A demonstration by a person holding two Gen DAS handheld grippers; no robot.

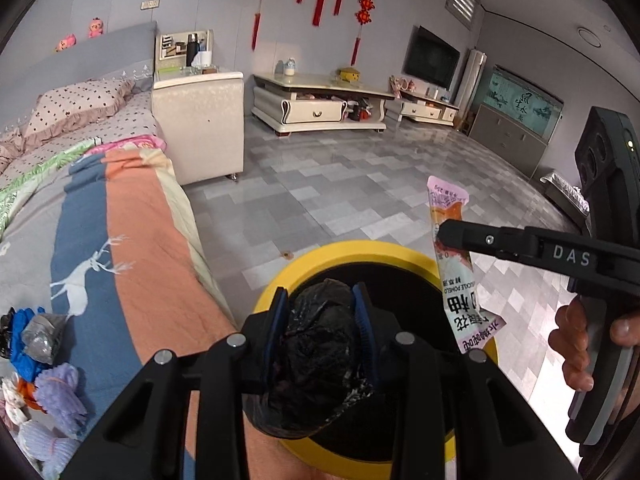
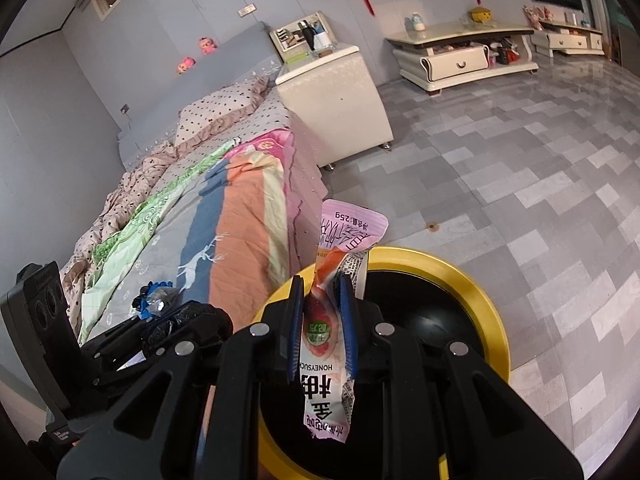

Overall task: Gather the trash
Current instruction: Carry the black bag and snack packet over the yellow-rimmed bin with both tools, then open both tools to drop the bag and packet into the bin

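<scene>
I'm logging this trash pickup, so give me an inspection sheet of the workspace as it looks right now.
Surface: grey tiled floor, small brown spot near the bin.
Job's things: yellow-rimmed bin beside the bed; crumpled black wad; pink snack wrapper.
Clutter: blue glove, foil and purple foam netting on the bed.
Grippers: left gripper shut on the wad above the bin; right gripper shut on the wrapper above the bin.
Cables: nothing seen.
Surroundings: bed, white nightstand, TV cabinet.

Black gripper [image 1: 320,300] frames with blue-padded fingers [image 1: 362,312], silver screws, and seemingly "DAS" lettering.
</scene>
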